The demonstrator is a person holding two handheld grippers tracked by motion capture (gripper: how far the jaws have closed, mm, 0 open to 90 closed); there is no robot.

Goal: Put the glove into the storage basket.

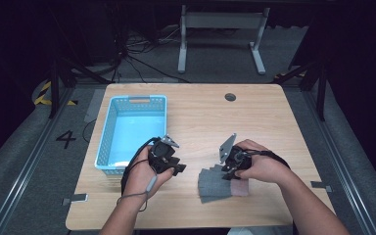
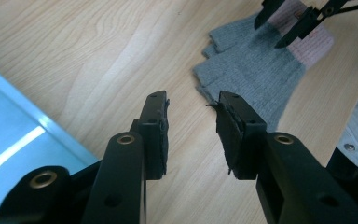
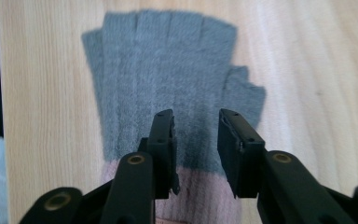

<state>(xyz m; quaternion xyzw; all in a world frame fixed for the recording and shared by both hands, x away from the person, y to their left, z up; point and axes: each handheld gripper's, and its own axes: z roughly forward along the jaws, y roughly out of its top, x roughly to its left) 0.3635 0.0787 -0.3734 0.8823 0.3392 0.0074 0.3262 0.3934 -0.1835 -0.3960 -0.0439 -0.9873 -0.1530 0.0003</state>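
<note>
Grey knitted fingerless glove w/ pink cuff [image 3: 168, 93] lies flat on wooden table [image 1: 200, 117]; right gripper [image 3: 196, 140] over its cuff end, jaws spread, pinching nothing; left gripper [image 2: 191, 135] jaws spread, empty, beside light-blue plastic basket [image 1: 132, 129].

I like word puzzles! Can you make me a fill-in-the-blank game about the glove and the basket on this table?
1. The fingerless glove is mostly ____ with a pink cuff.
2. The basket on the table is light ____.
3. The right gripper hangs over the ____.
4. The left gripper has its fingers apart over bare ____.

Missing words: grey; blue; glove; wood
</note>
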